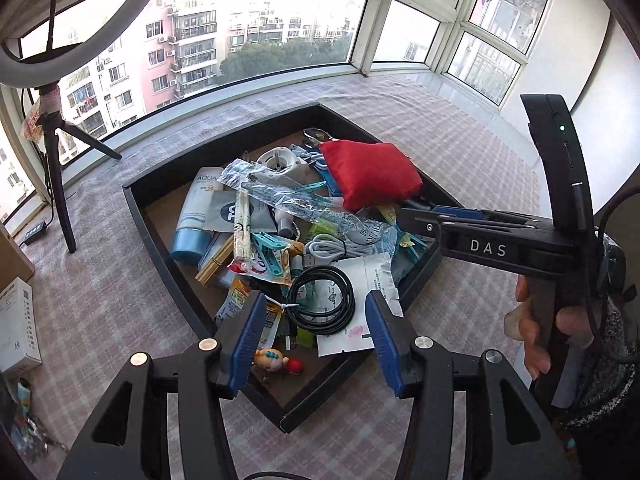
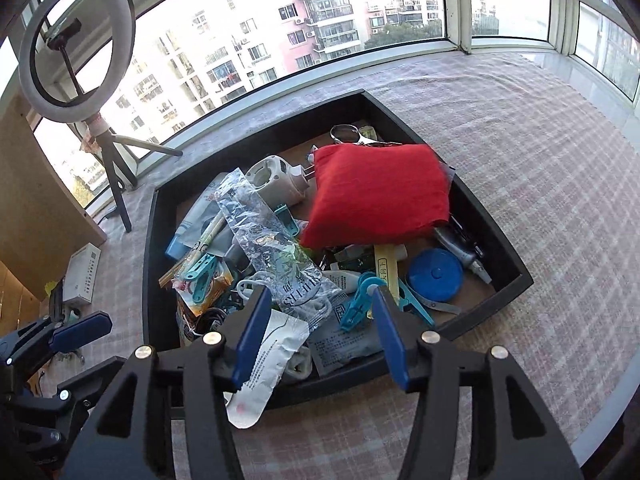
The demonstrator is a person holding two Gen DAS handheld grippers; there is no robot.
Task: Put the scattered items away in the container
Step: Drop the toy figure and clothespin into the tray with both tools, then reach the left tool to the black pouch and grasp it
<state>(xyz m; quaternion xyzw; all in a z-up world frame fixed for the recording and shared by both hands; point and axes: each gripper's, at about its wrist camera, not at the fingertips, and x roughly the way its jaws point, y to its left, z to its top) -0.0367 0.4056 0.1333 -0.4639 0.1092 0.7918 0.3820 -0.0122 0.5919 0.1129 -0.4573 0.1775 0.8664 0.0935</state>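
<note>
Both the left hand-held gripper [image 1: 316, 336] and the right hand-held gripper [image 2: 320, 332] hover released and empty over the black container [image 2: 500, 232], already heaped with items, red pouch [image 2: 380, 196] on top; the surface [image 2: 540, 152] around looks nearly cleared.

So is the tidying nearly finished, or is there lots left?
Nearly. The black tray is piled full: red pouch, blue tape measure, black cable. Both tools, left and right, hang open and hold nothing. Left: a white packet droops over the tray's near edge.
</note>
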